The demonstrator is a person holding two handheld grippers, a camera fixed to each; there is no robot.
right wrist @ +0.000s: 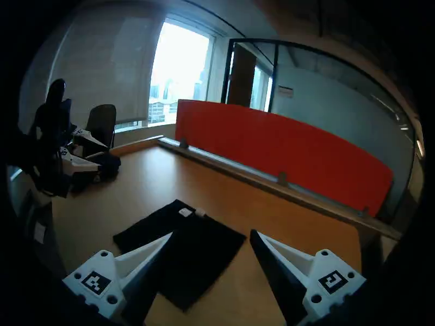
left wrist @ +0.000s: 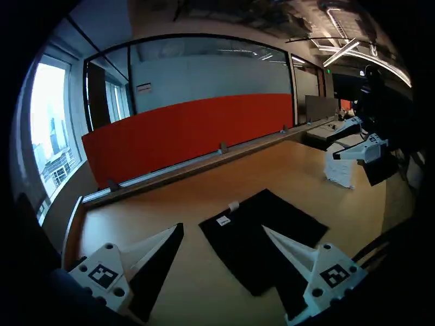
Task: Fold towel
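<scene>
— Wooden desk (left wrist: 283,168), red partition (left wrist: 190,130) behind it. Where's the towel?
— The black towel (left wrist: 244,244) lies flat at lower centre of both views. The left gripper (left wrist: 222,227) and right gripper (right wrist: 210,233) have their jaws spread, gripping nothing.

Your left tool (left wrist: 222,227), white pointed fingers (left wrist: 144,247) with black inner faces, square coded tags (left wrist: 103,275), screw holes (left wrist: 109,246), your right tool (right wrist: 211,233) alike.

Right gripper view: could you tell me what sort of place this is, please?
Probably an office: a long wooden desk with a red divider, an office chair and a glass wall.
</scene>
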